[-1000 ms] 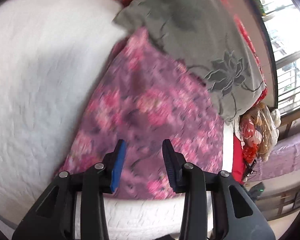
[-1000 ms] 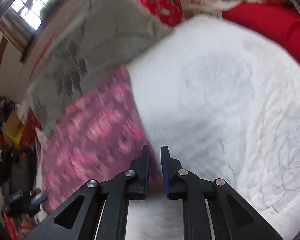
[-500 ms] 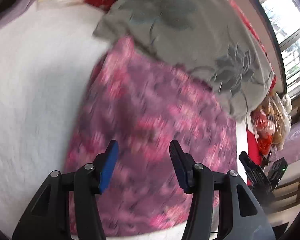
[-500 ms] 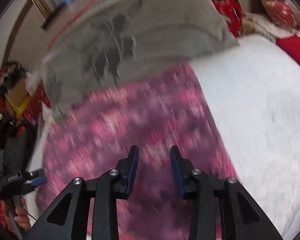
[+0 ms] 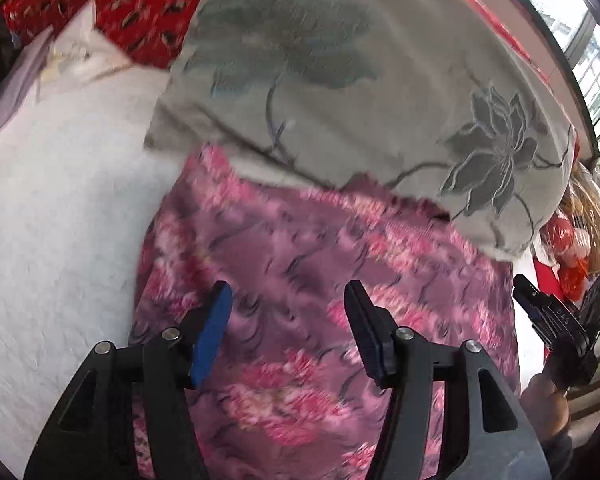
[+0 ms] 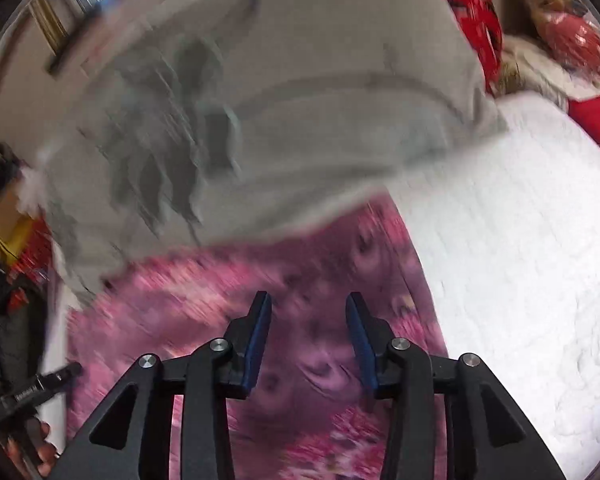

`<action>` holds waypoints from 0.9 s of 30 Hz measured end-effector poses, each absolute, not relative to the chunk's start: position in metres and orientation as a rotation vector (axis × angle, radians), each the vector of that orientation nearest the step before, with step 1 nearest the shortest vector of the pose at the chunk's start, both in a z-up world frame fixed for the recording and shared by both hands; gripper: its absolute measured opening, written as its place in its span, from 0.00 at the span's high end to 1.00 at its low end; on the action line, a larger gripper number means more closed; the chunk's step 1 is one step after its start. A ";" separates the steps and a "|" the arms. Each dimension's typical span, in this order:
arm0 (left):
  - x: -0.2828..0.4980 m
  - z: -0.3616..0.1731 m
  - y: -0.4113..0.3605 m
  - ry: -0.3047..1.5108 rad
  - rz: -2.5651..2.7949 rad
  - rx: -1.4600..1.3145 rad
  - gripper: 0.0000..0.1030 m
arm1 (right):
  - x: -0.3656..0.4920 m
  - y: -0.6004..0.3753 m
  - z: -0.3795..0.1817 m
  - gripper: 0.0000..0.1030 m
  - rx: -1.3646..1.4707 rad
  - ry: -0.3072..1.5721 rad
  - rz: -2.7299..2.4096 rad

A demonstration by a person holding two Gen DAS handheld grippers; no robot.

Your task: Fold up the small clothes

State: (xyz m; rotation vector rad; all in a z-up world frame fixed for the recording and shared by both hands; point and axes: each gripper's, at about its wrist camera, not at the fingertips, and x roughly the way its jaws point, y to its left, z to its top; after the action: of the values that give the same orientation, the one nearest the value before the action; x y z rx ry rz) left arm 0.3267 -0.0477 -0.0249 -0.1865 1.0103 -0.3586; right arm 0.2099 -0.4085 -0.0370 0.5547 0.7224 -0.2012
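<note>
- I am opening my left gripper (image 5: 288,300) and right gripper (image 6: 308,316); both are now apart and empty, hovering over the pink-and-purple floral fabric garment (image 5: 320,280).
- A second ago they were nearer the white quilted bed (image 5: 60,220); I judge another fold is coming.
- The grey lotus-print cushion (image 5: 360,80) is hiding the garment's far edge; motion blur is smearing its outline.

White quilted bed (image 5: 60,208), grey floral pillow (image 5: 360,92), bright window (image 5: 596,68)

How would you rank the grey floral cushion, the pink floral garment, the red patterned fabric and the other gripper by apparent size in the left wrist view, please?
1. grey floral cushion and pink floral garment: about alike, so unranked
2. red patterned fabric
3. right gripper, partly cut off at the edge
</note>
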 end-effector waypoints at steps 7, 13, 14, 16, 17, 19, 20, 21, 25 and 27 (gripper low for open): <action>0.334 -0.051 -0.082 1.042 -0.282 0.023 0.35 | 0.247 -0.372 -0.065 0.57 0.452 0.848 -0.081; 0.297 -0.035 -0.057 1.003 -0.285 0.047 0.34 | 0.222 -0.389 -0.035 0.57 0.421 0.778 -0.225; 0.293 -0.040 -0.050 1.008 -0.267 0.045 0.27 | 0.215 -0.397 -0.040 0.51 0.424 0.785 -0.272; 0.290 -0.049 -0.042 1.019 -0.279 0.019 0.26 | 0.215 -0.412 -0.066 0.38 0.481 0.929 -0.289; 0.287 -0.045 -0.040 1.018 -0.280 0.021 0.27 | 0.209 -0.414 -0.065 0.39 0.470 0.907 -0.278; 0.279 -0.034 -0.033 1.034 -0.293 0.005 0.27 | 0.196 -0.410 -0.049 0.39 0.455 0.878 -0.284; 0.271 -0.028 -0.027 1.023 -0.305 -0.016 0.27 | 0.187 -0.407 -0.042 0.38 0.477 0.854 -0.258; 0.264 -0.026 -0.021 1.015 -0.312 -0.030 0.27 | 0.174 -0.400 -0.037 0.38 0.501 0.820 -0.214; 0.253 -0.057 -0.018 1.076 -0.305 -0.001 0.26 | 0.141 -0.370 -0.060 0.31 0.461 0.880 -0.169; 0.244 -0.050 -0.019 1.051 -0.313 0.038 0.26 | 0.133 -0.352 -0.064 0.31 0.331 0.891 -0.213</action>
State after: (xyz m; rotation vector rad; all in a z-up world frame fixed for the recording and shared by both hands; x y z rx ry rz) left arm 0.2441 -0.0192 -0.0500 0.0380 1.0508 -0.3127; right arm 0.1334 -0.3520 -0.0636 0.3310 0.8909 -0.2131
